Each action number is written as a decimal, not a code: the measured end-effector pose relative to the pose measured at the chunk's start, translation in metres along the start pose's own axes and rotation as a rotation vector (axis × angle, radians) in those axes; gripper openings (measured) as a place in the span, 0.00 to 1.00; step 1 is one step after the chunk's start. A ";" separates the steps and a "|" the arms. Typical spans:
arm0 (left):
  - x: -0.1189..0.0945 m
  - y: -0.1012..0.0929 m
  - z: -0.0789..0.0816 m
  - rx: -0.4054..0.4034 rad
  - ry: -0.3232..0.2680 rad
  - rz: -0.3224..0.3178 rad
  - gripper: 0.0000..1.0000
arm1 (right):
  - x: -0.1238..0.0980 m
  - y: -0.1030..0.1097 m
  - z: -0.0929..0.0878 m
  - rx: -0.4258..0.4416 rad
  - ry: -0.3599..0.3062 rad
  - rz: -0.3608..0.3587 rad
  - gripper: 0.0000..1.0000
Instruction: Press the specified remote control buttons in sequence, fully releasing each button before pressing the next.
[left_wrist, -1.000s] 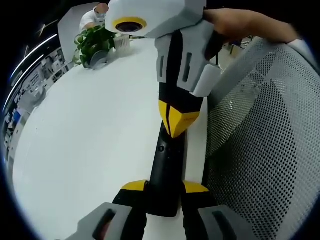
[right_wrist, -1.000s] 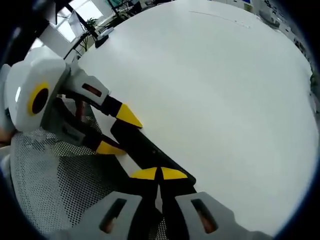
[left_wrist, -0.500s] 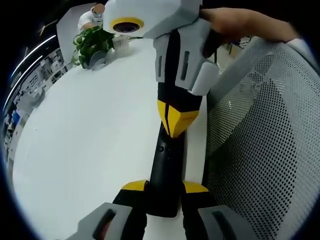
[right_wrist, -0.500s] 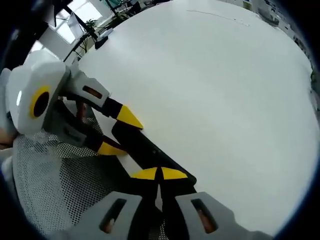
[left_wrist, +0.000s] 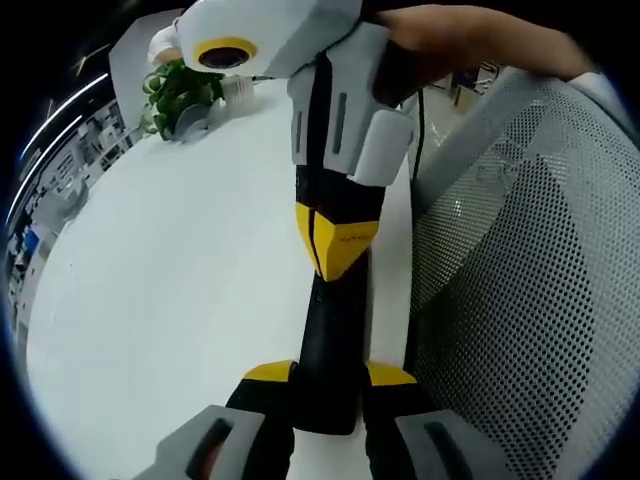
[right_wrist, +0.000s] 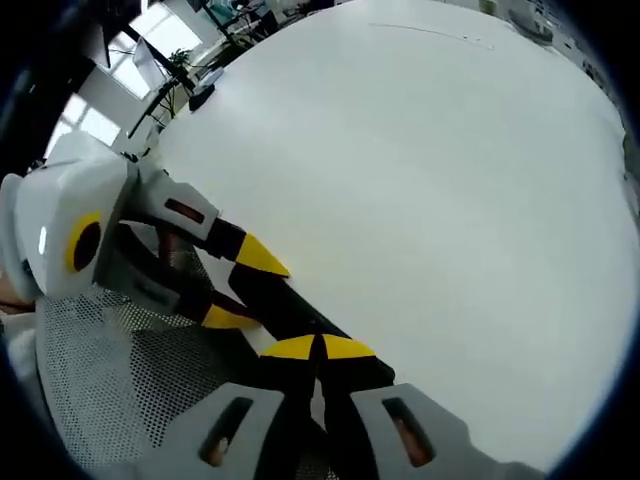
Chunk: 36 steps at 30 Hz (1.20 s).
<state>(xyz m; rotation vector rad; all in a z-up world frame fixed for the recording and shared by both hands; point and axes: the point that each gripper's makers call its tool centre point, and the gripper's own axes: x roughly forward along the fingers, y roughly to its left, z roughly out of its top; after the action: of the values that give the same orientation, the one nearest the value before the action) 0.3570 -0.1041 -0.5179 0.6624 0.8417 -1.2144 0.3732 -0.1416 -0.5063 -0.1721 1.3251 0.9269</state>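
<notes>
Remote control (left_wrist: 332, 345): black, slim, clamped at its near end between the left gripper (left_wrist: 330, 375) jaws, at the white worktop (left_wrist: 170, 270) edge. Right gripper (right_wrist: 318, 348): jaws together, tips pressing its far half. Advice: press straight down, then lift fully clear. Left gripper view adds plant (left_wrist: 180, 92), mesh chair (left_wrist: 530, 280); right gripper view adds windows (right_wrist: 120, 70).

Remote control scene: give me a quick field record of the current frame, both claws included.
remote control: black, lying on the white table near its edge
left claw: jaws on either side of the remote's near end, holding it
right claw: jaws shut together, yellow tips down on the remote's top face
mesh chair back: beside the table edge, right of the remote in the left gripper view
potted plant: far end of the table
button state: cannot tell
</notes>
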 end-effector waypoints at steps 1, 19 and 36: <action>0.000 0.000 0.000 0.001 0.000 -0.001 0.25 | 0.001 0.000 0.001 0.002 0.002 0.002 0.00; 0.000 0.000 0.000 -0.014 -0.004 0.007 0.25 | 0.011 0.003 0.007 0.018 0.091 0.012 0.00; 0.000 0.001 0.000 -0.031 -0.001 0.004 0.24 | 0.015 0.002 0.008 0.036 0.189 -0.037 0.00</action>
<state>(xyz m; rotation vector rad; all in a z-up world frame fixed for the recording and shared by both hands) 0.3577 -0.1043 -0.5182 0.6380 0.8563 -1.1961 0.3773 -0.1284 -0.5165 -0.2608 1.5068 0.8711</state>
